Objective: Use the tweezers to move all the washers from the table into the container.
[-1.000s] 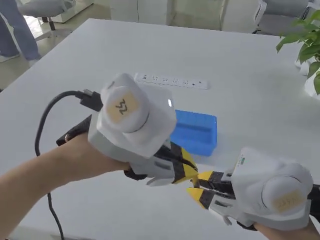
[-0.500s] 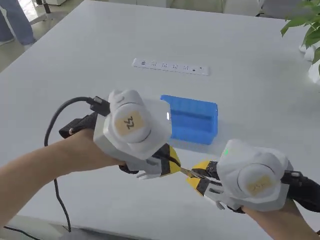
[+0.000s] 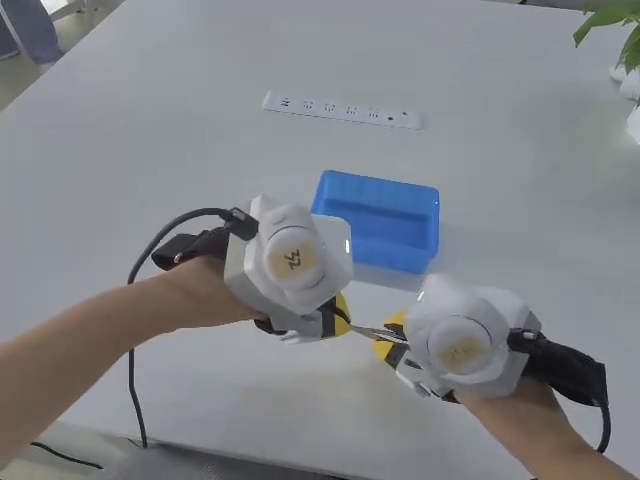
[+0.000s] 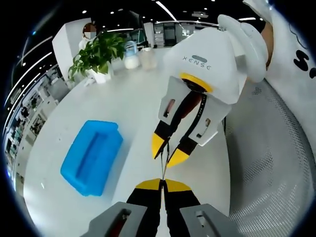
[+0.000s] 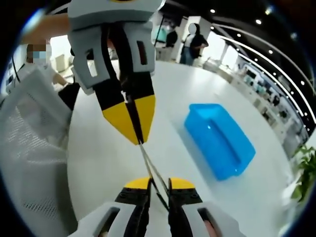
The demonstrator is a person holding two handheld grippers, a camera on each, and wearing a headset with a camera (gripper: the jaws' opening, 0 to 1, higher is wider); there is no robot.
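- Tweezers [image 3: 365, 329], thin bright metal: suspended just above the white table top [image 3: 200, 120], close to its near edge, spanning the gap between the two grippers.
- Left gripper [image 3: 338, 318], white housing with yellow-tipped black jaws: clenched on one end of the tweezers. In the left gripper view, yellow tips pressed together, with the thin metal emerging from between them.
- Right gripper [image 3: 392, 345], same build: closed on the opposite end of the tweezers. In the right gripper view, a narrow gap between the yellow tips, taken up by the two tweezer legs.
- Jaw tips of the two grippers: pointed at each other, near but apart, linked by the tweezers alone.
- Left hand [image 3: 205, 295] and right hand [image 3: 520, 415]: each wrapped around the body of its gripper, forearms entering from the near side.
- Blue rectangular open-topped plastic container [image 3: 385, 250]: resting flat on the table just beyond the grippers, apart from the tweezers. Contents not discernible.
- White power strip [image 3: 343, 110]: lying flat on the table beyond the container, well apart from it.
- Black cable [image 3: 132, 300]: running from the rear of the left gripper, looping across the table and down past the near edge.
- Green potted plant [image 4: 96, 52]: standing at the far side of the table, seen in the left gripper view.
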